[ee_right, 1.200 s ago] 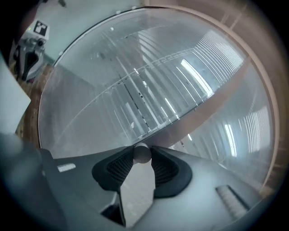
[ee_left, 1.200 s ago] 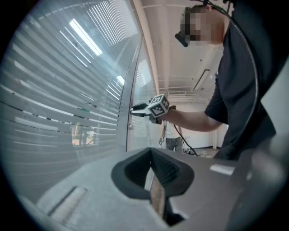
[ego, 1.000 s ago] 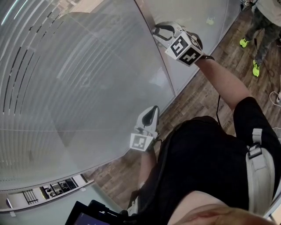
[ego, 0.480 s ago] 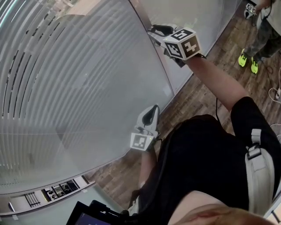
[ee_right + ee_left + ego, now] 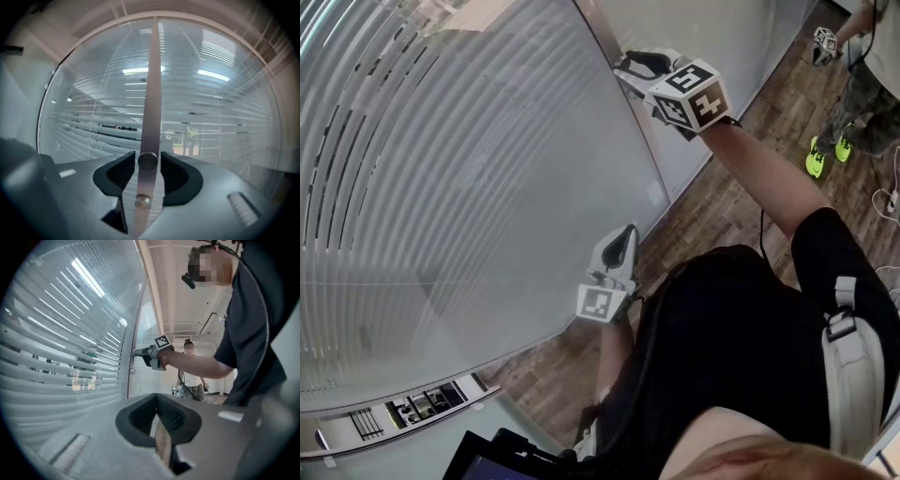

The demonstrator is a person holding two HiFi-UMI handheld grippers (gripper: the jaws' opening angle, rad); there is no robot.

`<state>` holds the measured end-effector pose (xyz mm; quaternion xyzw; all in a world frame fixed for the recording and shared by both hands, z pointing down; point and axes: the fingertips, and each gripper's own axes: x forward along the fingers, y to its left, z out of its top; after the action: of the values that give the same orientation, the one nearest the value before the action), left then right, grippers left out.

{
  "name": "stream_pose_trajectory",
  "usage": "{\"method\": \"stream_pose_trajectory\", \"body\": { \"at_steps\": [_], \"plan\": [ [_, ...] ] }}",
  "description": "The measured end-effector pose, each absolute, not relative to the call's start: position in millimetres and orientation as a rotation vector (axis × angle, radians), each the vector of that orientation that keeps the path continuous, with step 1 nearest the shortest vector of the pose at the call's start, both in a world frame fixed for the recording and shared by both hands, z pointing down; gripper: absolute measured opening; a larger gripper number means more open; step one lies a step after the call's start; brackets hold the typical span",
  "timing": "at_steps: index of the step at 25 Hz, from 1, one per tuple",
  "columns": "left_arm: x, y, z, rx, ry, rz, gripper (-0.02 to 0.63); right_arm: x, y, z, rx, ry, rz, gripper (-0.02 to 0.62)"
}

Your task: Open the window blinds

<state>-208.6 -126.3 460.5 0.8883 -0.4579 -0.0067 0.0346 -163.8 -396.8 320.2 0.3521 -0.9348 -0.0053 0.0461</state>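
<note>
Right gripper (image 5: 149, 161) is raised and points level at the vertical metal frame strip (image 5: 152, 93). Its jaws stand either side of a small round knob (image 5: 148, 161) on that strip. The jaws are opening, with the knob between them, a thin gap on each side, and the pads not pressing on it. A second, smaller knob (image 5: 143, 202) sits on the strip just below the first. The marker cube (image 5: 692, 97) sits behind the jaws, on the side away from the strip.

Window blinds (image 5: 441, 187) hang behind glass on both sides of the strip. The slats are horizontal and partly tilted, and lights and greenery show through the gaps in the right gripper view. In the head view they fill the area left of the strip.

Left gripper (image 5: 623, 242) is held lower than the right one, well below the knob and near the strip. It points level, with the jaws nearly together and only a thin slit between them, holding nothing.

Wood floor (image 5: 722, 206) runs along the foot of the strip. A second person (image 5: 862, 84) stands on it, well away from the strip.
</note>
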Motion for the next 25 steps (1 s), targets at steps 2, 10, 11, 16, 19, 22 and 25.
{"method": "stream_pose_trajectory", "body": {
  "at_steps": [2,10,11,16,19,22,25],
  "plan": [
    [-208.7,-126.0,462.2,2.723,-1.417,-0.018,0.003,-163.9,-390.7,320.4,1.043,-2.788,-0.225,0.224],
    [-208.5,-124.8,465.9,2.702,-1.44,0.001,0.003,-166.2,-376.6,316.9,0.87,-2.21,-1.122,0.233],
    [-208.0,-125.3,464.7,2.701,-1.442,-0.002,0.003,-168.2,-375.9,317.0,0.85,-2.136,-1.204,0.227],
    [-202.4,-126.8,461.6,2.704,-1.456,-0.02,0.003,-171.1,-375.3,327.1,0.755,-1.975,-1.351,0.216],
    [-200.6,-126.6,461.2,2.699,-1.469,-0.027,0.003,-172.8,-379.2,327.9,0.743,-1.892,-1.412,0.165],
    [-200.7,-126.4,459.2,2.689,-1.491,-0.038,0.003,-174.7,-382.4,328.7,0.72,-1.829,-1.447,0.132],
    [-201.7,-126.0,459.1,2.683,-1.507,-0.044,0.003,-174.2,-381.9,329.3,0.712,-1.804,-1.466,0.13]
  ]
}}
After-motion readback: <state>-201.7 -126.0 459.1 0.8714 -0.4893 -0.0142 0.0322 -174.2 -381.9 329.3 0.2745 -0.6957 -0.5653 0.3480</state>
